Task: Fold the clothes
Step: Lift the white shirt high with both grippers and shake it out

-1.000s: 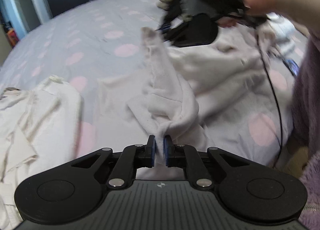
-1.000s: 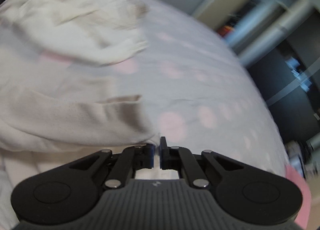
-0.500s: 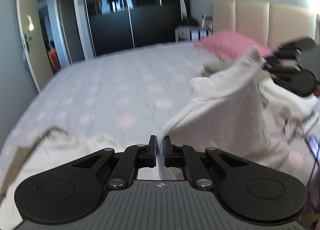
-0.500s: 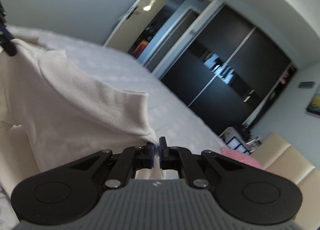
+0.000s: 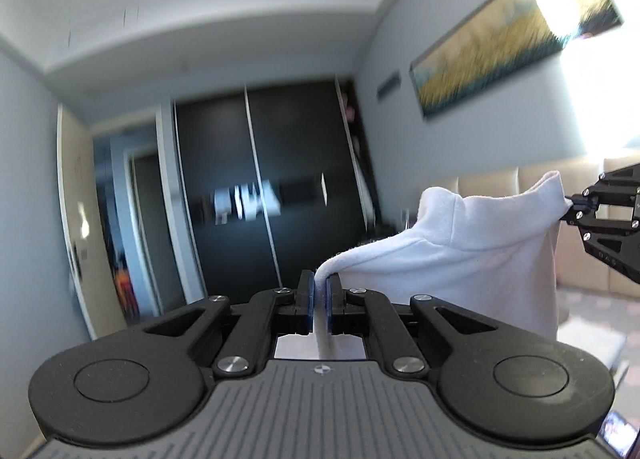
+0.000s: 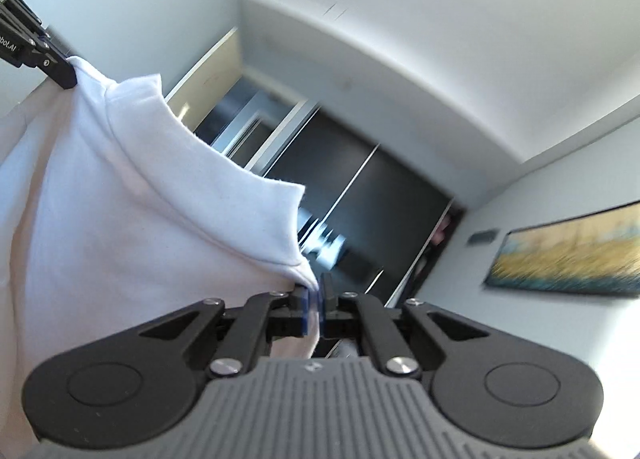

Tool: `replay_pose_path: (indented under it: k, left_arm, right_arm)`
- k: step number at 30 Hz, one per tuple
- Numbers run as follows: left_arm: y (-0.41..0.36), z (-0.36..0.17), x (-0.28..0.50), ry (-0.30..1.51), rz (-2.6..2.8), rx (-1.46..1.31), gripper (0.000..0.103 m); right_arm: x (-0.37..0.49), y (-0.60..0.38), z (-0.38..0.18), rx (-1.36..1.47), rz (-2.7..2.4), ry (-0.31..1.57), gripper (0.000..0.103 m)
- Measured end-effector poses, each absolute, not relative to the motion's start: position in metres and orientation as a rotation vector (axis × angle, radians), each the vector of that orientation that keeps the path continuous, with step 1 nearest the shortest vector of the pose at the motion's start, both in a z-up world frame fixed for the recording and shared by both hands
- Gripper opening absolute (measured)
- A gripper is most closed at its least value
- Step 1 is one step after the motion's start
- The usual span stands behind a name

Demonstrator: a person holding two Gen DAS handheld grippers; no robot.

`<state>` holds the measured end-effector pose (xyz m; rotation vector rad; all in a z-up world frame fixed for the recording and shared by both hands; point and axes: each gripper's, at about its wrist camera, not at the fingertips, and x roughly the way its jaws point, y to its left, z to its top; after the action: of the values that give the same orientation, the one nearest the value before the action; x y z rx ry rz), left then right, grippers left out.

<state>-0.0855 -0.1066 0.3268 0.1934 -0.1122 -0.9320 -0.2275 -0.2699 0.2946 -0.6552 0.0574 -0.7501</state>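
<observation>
We hold the soft white collared fleece garment (image 5: 472, 259) stretched in the air between both tools, well above the bed, likely so it hangs flat and square before folding. Our left gripper (image 5: 319, 301) pinches one top corner, jaws nearly closed on cloth, and our right gripper (image 6: 314, 309) clamps the other likewise.

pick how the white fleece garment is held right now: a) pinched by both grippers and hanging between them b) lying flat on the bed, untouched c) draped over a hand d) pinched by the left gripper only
a: the left gripper and the right gripper each clamp an edge of the white fleece garment, which hangs between them.
</observation>
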Motion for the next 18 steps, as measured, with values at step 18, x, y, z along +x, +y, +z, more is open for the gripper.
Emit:
replay_pose_path:
  k: [18]
  left_arm:
    - [-0.068,0.391,-0.164,-0.301,-0.904,0.148,0.004]
  right_arm:
    - [-0.296,-0.204,0.346,-0.776,-0.768,-0.151,0.005]
